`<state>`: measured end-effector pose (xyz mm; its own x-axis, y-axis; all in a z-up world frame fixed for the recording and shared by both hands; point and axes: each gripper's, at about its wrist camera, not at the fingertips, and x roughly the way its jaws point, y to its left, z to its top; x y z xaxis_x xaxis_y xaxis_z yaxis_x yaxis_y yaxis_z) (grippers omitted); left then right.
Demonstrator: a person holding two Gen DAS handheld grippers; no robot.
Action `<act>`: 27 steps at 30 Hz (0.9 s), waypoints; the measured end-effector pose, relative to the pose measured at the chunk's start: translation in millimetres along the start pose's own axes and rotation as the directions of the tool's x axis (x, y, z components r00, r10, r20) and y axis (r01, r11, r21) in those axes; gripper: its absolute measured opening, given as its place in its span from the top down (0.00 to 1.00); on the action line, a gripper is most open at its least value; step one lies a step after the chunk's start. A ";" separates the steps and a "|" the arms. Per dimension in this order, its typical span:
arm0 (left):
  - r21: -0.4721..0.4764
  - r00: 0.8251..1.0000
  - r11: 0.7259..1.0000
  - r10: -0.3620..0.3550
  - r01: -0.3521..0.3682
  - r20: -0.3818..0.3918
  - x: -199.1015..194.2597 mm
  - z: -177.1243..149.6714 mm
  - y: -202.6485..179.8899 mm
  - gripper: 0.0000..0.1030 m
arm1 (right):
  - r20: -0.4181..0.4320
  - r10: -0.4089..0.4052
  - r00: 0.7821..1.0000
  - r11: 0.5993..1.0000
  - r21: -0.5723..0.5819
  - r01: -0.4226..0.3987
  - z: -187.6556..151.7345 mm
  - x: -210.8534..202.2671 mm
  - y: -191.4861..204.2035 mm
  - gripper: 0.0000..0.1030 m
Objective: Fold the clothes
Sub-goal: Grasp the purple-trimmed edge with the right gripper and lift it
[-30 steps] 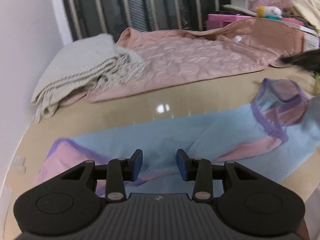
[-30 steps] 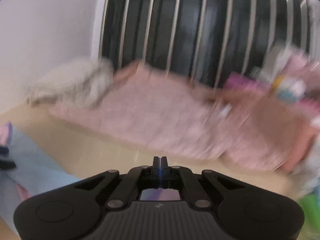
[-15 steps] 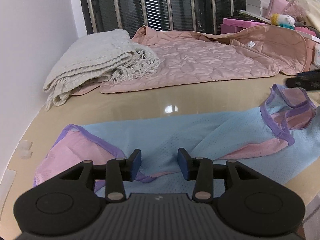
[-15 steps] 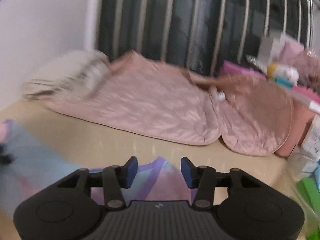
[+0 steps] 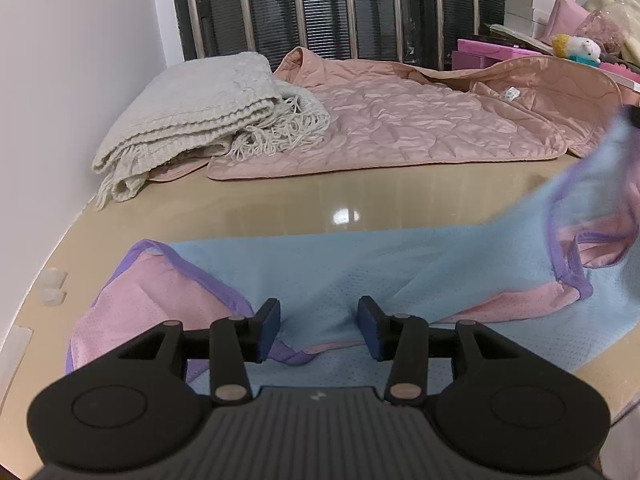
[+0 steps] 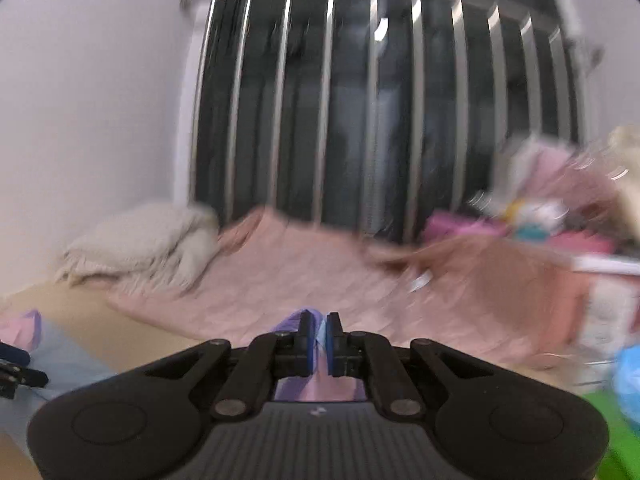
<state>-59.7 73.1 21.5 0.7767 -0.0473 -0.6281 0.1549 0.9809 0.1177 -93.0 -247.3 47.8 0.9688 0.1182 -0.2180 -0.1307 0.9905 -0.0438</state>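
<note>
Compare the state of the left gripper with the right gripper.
The left gripper has its jaws spread wide and holds nothing, hovering over the blue mesh garment; the right gripper is pinched shut on the garment's purple-trimmed edge. The left wrist view is sharp, the right wrist view motion-blurred. Both have blue pads on black fingers.

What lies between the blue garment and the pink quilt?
Only bare table lies between the garment and the quilt, as the left wrist view shows.

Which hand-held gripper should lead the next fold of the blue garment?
Right. The right hand-held gripper is already shut on the blue garment, its purple-trimmed edge lifted. The left hand-held gripper is open above the cloth, gripping nothing.
</note>
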 end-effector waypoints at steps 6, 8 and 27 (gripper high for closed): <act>-0.034 1.000 0.999 -0.017 0.017 -0.020 -0.1 2.3 5.0 0.57 | -0.050 -0.046 0.998 0.998 0.033 0.048 -69.7 -53.3 -6.5 0.95; -0.039 1.000 0.999 -0.020 0.019 -0.023 -3.9 6.6 5.4 0.57 | -0.113 -0.040 0.993 0.998 0.053 0.046 -81.7 -55.0 -5.9 0.94; -0.058 1.000 0.998 -0.027 0.026 -0.010 -6.7 6.9 -15.5 0.54 | -0.187 -0.082 0.979 0.992 0.076 0.098 -67.9 -41.9 -12.5 0.62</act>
<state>-63.1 56.8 29.2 0.7664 -0.0717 -0.6384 0.1394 0.9886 0.0563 -146.2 -269.4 -8.7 0.9196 0.0207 -0.3923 -0.0184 0.9998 0.0097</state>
